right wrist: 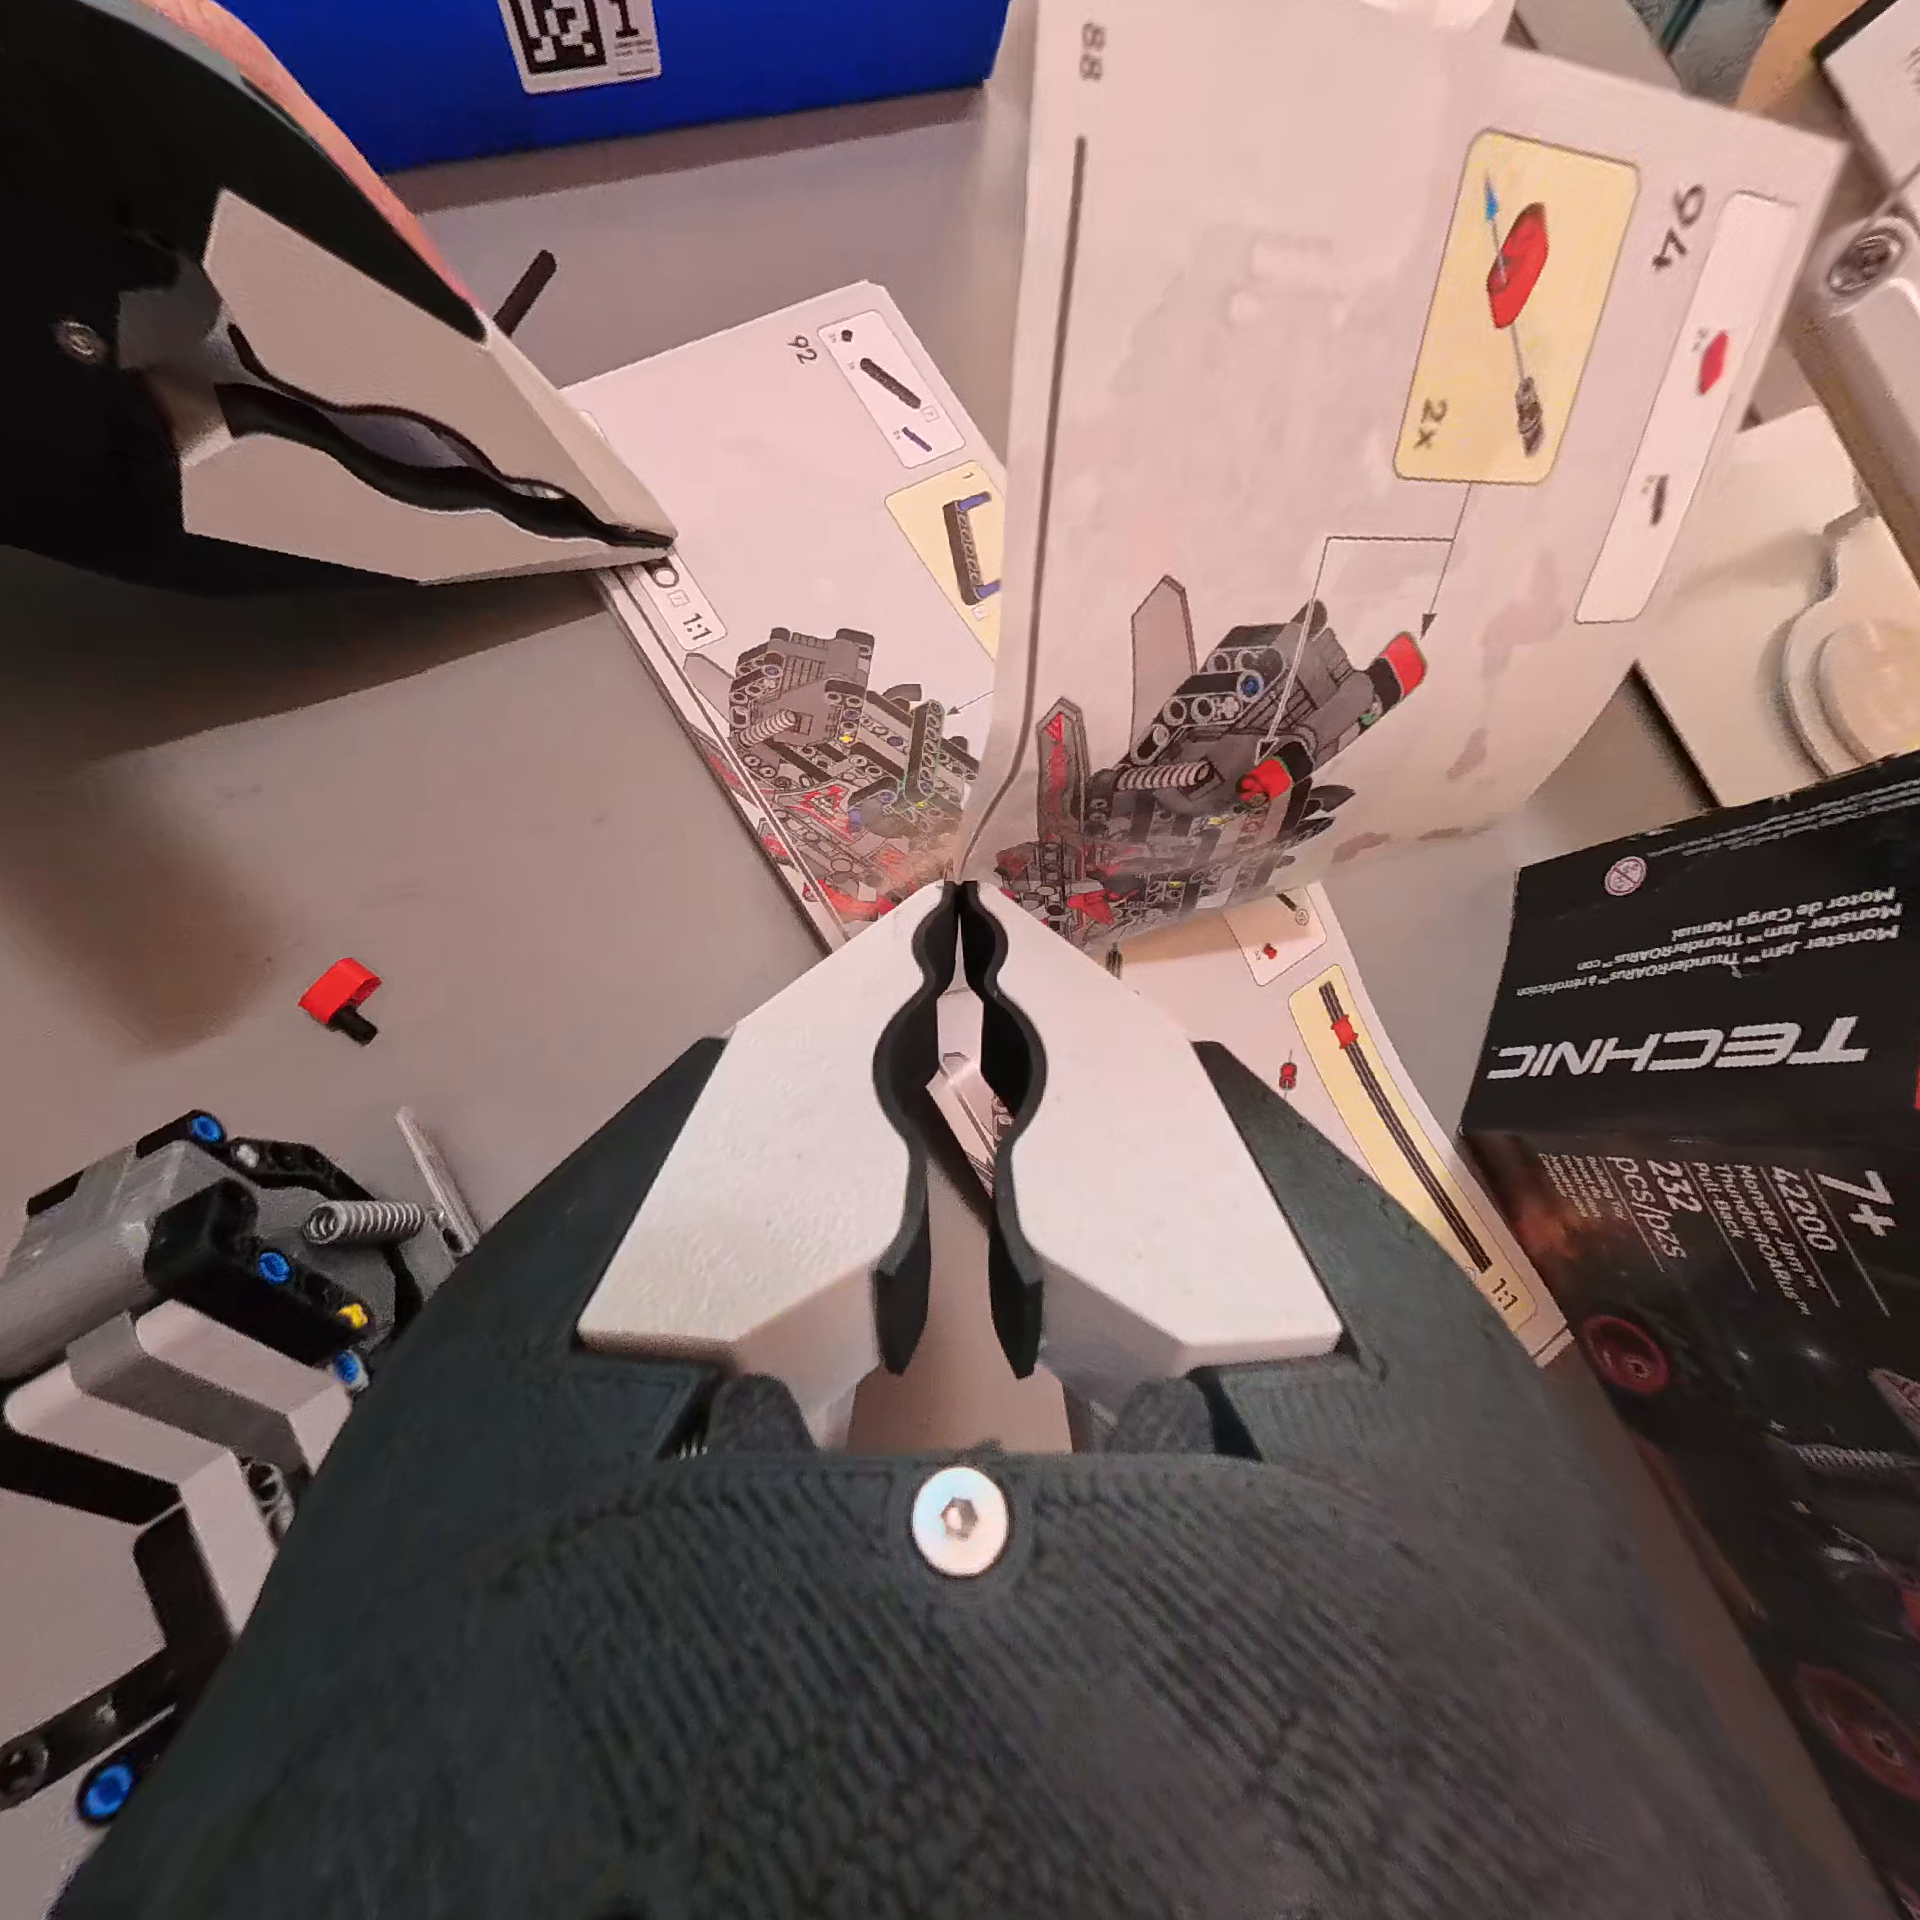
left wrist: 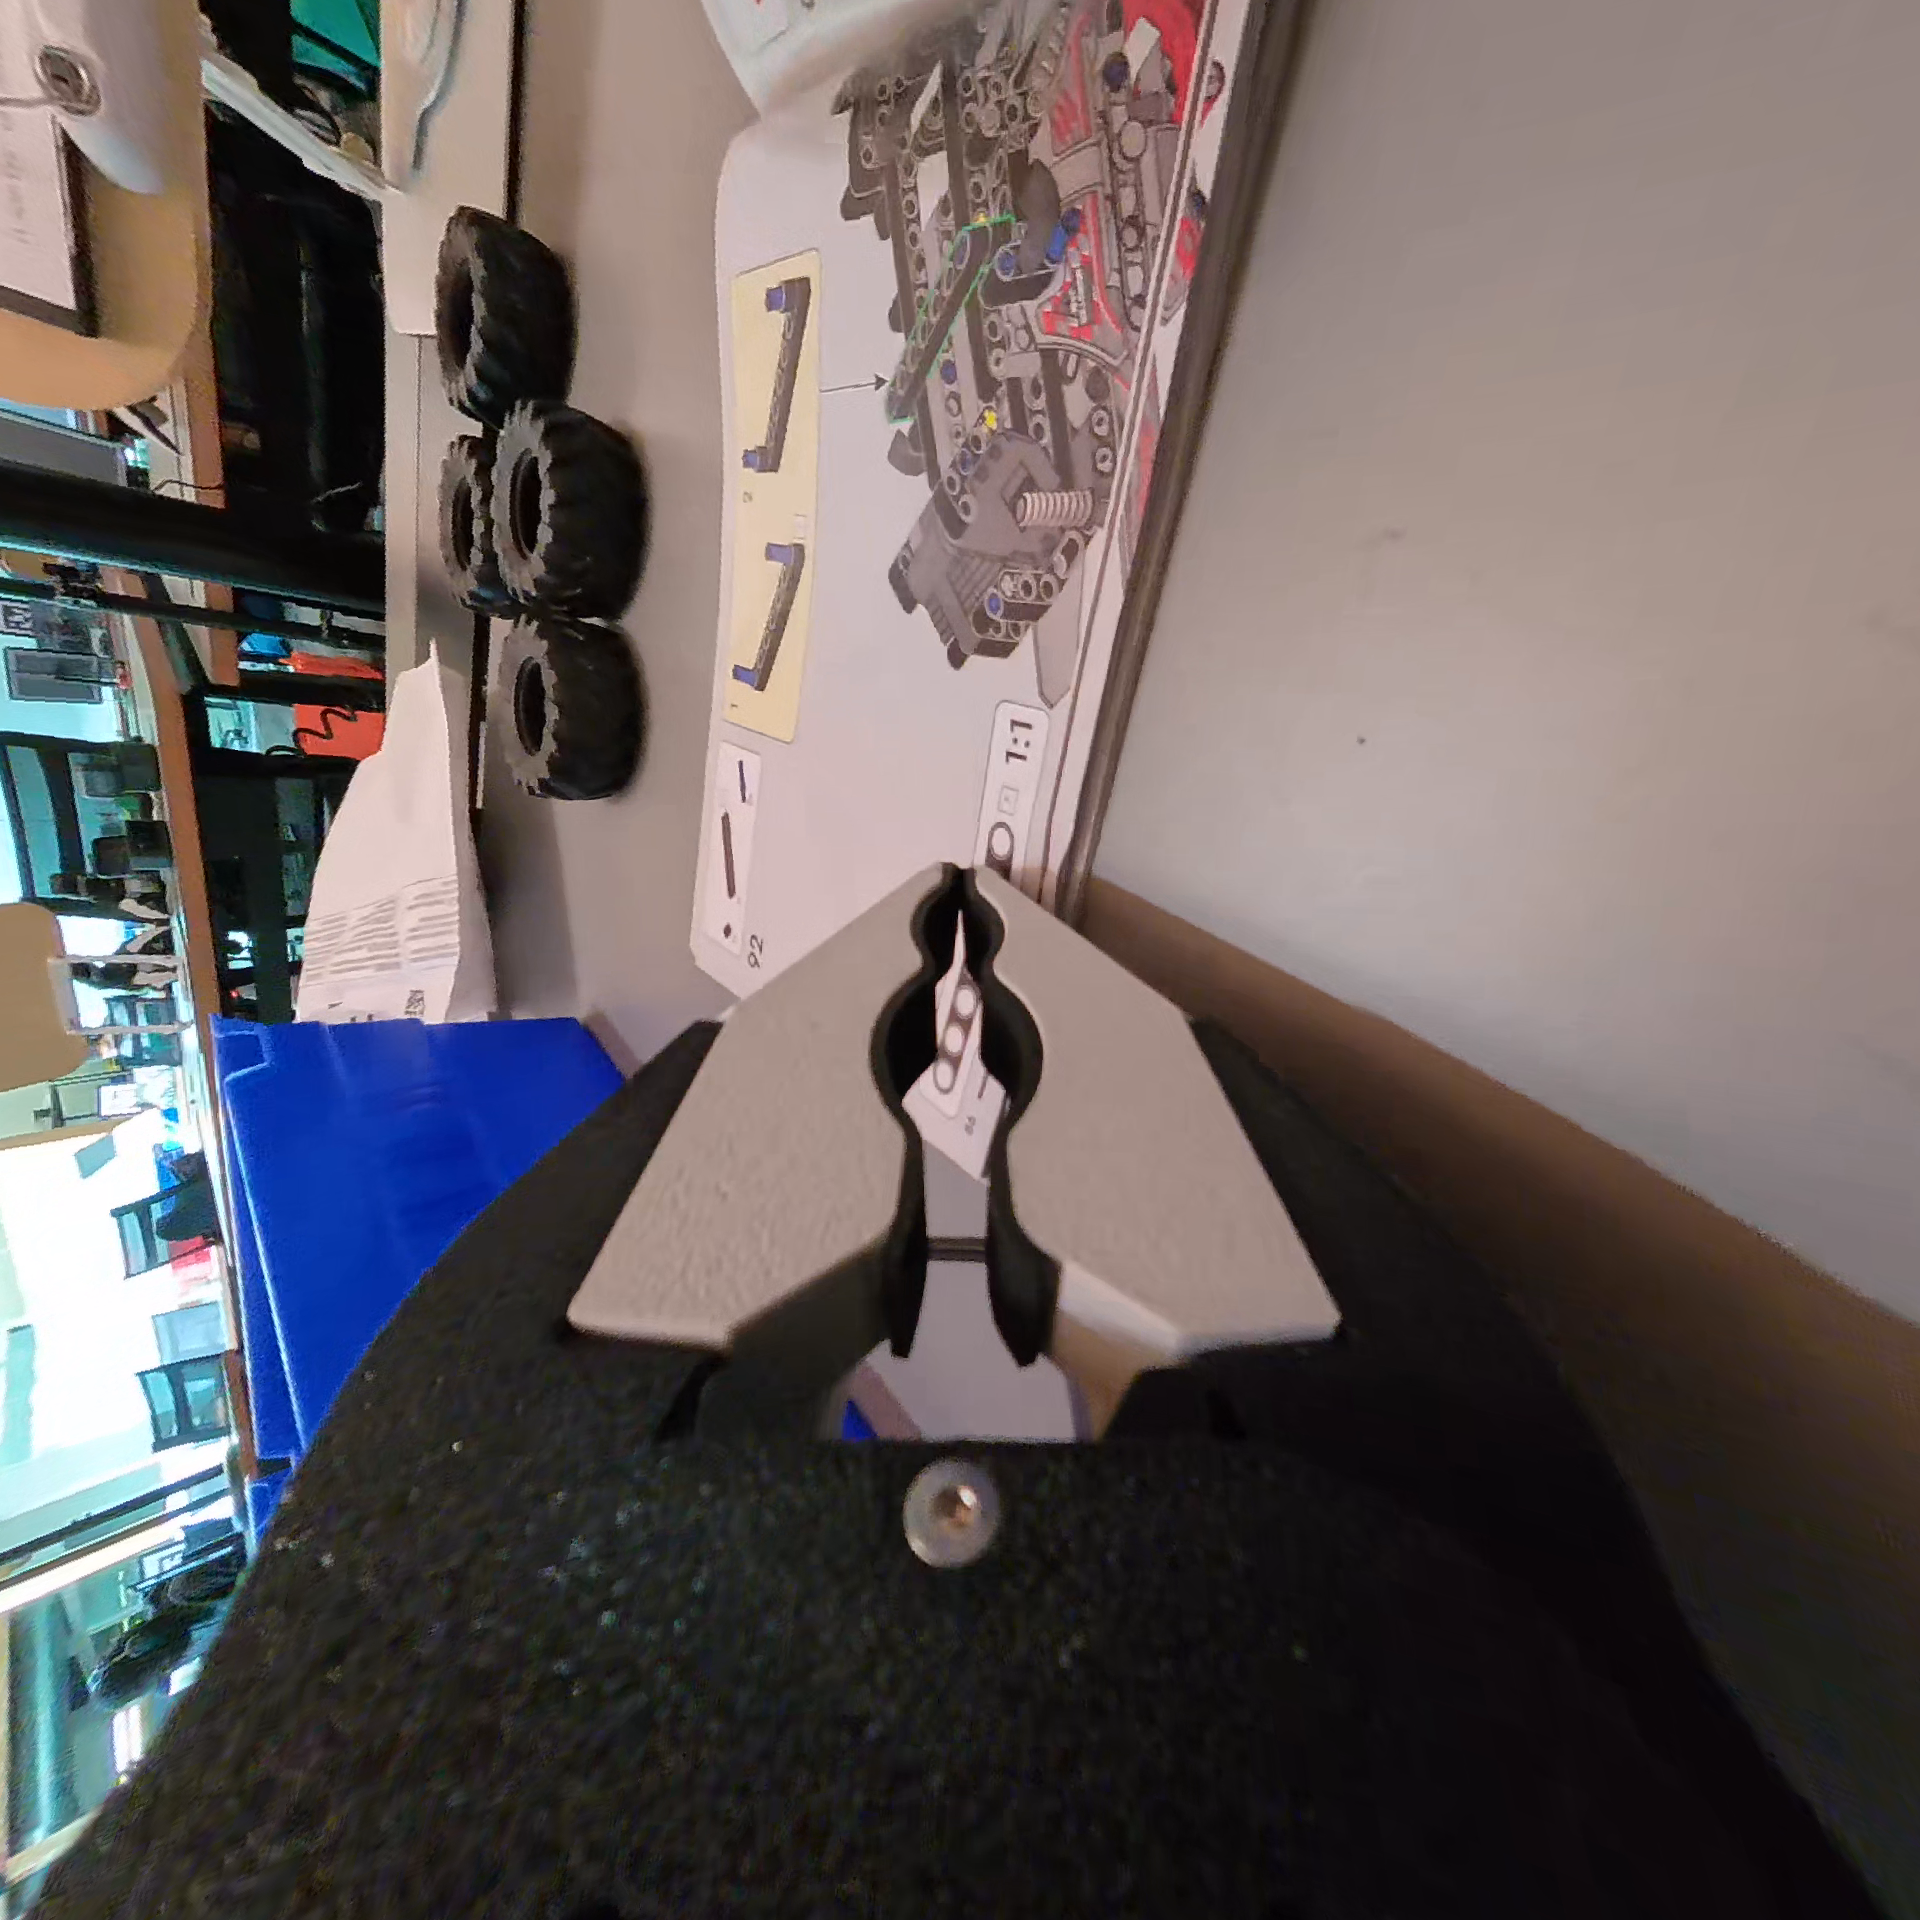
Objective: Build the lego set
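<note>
The open instruction booklet (right wrist: pixel 790 499) lies on the grey table (right wrist: pixel 416 810). My right gripper (right wrist: pixel 958 888) is shut on the bottom of one page (right wrist: pixel 1226 436), which stands lifted and curled above the booklet. My left gripper (left wrist: pixel 961 878) is shut, with its tips at the edge of the flat left-hand page (left wrist: pixel 883 727). I cannot tell whether it pinches the paper. It also shows in the right wrist view (right wrist: pixel 649 538). The partly built grey and black model (right wrist: pixel 208 1278) sits at the lower left. A small red piece (right wrist: pixel 338 992) lies loose on the table.
Several black tyres (left wrist: pixel 561 509) stand beyond the booklet. A blue bin (left wrist: pixel 416 1195) and a white paper bag (left wrist: pixel 400 883) are beside them. The black set box (right wrist: pixel 1704 1143) lies at the right. A short black axle (right wrist: pixel 525 291) lies near the bin (right wrist: pixel 727 62). My right fingertips sit around 15 centimetres from my left ones. From either gripper's tips it is about 15 centimetres to the small red piece (right wrist: pixel 338 992).
</note>
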`<state>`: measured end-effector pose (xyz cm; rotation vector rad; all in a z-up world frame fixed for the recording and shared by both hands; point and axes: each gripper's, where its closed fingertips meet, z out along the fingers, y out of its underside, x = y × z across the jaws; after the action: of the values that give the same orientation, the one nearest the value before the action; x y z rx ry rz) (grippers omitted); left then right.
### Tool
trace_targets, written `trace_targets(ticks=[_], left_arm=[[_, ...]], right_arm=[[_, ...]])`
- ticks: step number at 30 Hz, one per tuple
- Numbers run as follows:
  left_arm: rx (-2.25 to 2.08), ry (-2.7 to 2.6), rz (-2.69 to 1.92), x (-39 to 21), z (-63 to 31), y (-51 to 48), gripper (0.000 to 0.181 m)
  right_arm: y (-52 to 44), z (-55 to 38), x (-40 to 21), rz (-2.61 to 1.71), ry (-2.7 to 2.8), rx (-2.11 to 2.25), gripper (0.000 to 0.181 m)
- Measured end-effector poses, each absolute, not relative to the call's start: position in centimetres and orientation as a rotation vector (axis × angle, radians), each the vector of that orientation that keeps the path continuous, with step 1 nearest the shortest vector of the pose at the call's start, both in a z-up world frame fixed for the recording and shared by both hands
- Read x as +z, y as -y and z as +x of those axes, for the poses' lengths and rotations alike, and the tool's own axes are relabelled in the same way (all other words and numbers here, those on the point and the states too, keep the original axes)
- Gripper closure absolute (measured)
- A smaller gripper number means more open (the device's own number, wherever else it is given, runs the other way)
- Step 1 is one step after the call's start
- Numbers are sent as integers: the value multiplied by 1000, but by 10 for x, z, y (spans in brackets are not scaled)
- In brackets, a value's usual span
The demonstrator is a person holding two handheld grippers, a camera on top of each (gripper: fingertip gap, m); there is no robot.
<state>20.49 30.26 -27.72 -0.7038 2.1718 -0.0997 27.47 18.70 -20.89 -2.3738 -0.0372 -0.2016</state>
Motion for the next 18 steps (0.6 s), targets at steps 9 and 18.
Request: trace_targets(ticks=[9, 18], left_arm=[[-93, -2225, -687, -278, 196, -305, 181], [-100, -2261, -714, -278, 190, -311, 181]], right_arm=[[-191, 264, -206, -2397, 98, -158, 181], [-196, 243, -210, -2399, 145, -82, 181]])
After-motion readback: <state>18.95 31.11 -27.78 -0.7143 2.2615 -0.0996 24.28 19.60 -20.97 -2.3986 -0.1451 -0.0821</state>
